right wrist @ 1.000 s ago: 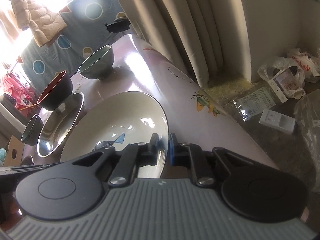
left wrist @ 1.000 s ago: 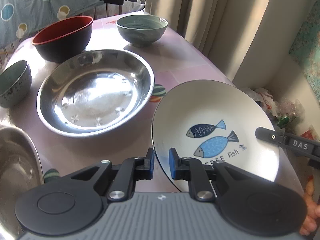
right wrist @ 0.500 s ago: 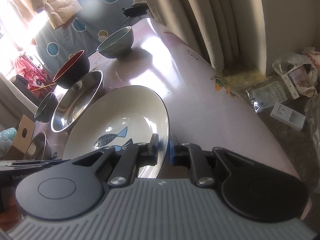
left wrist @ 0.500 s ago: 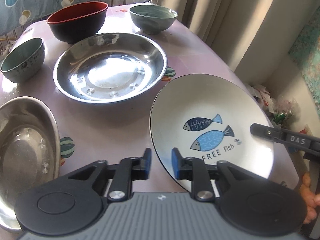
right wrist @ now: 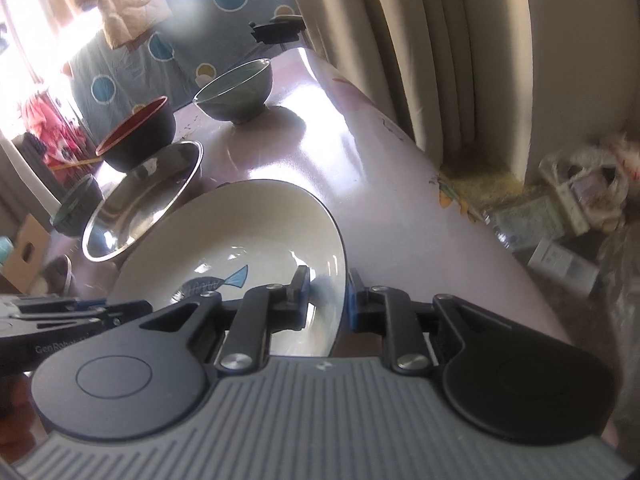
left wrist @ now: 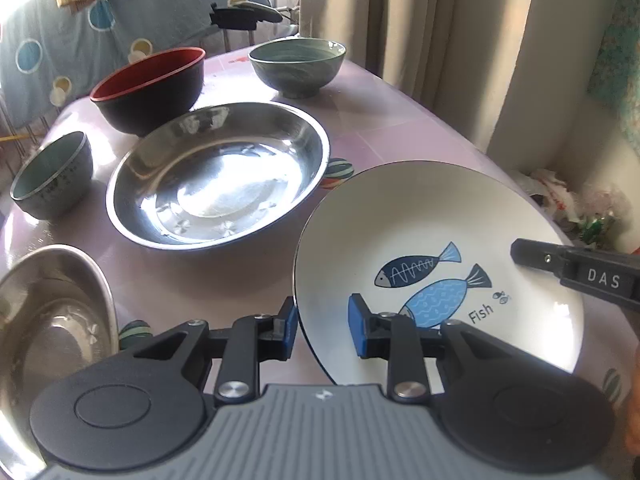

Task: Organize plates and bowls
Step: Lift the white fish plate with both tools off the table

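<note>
- the table point(left wrist: 400, 128), covered in a pale purple cloth, carries all the dishes; its right edge runs along beige curtains point(left wrist: 420, 20).
- a wide steel plate point(left wrist: 218, 172) sits near the middle of the table, and a second steel dish point(left wrist: 48, 320) lies at the near left edge.
- the white fish plate point(left wrist: 420, 216) is at the near right edge of the table, just beside the steel plate; whether it rests flat or is tipped up, i cannot tell.
- a black bowl with a red inside point(left wrist: 150, 88) stands behind the steel plate, toward the far edge.
- a grey-green bowl point(left wrist: 296, 66) stands at the far right corner, and a smaller green bowl point(left wrist: 52, 176) at the left edge.
- the left gripper point(left wrist: 322, 330) has its jaws parted around the plate's near left rim, with gaps on both sides.
- the right gripper point(right wrist: 328, 296) straddles the plate's right rim point(right wrist: 340, 248); its jaws are opening, and the pads look clear of the rim.
</note>
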The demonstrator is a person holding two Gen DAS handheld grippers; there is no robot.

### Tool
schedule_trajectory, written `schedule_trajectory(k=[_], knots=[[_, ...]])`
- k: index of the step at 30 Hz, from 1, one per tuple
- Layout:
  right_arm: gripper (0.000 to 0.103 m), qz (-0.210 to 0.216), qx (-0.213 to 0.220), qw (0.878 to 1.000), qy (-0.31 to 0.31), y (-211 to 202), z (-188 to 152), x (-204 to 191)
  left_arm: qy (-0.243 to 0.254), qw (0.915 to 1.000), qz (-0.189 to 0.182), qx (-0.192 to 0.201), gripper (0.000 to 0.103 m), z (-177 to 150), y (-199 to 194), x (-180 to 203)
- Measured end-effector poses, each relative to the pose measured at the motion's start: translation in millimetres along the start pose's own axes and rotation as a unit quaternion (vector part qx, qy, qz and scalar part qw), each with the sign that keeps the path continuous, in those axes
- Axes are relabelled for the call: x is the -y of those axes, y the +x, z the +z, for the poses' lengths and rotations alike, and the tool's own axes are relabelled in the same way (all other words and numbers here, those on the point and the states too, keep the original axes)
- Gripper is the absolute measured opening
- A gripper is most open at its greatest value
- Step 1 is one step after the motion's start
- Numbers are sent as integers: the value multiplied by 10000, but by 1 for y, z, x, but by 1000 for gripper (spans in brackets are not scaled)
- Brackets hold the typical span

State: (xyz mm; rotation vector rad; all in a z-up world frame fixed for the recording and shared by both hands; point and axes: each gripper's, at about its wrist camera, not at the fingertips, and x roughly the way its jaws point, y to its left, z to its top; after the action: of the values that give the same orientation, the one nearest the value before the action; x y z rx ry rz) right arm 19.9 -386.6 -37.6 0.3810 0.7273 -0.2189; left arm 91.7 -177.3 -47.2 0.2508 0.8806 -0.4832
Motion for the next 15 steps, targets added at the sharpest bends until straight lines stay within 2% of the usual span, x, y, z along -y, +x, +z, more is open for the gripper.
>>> schedule_trajectory(k=[11,14,15], knots=[[17,-206,173,9993,-253,-9,3,-15,-181,9997,152,69,27,-2,-12,-3],[16,-147,170,9995,-216,-11,4,-15,-137,9993,208,282,26,-2,-20,-4],[16,-133,180,9995,-229,-11,4,-16,-60,9990,89,443,4,-2,-25,-2]])
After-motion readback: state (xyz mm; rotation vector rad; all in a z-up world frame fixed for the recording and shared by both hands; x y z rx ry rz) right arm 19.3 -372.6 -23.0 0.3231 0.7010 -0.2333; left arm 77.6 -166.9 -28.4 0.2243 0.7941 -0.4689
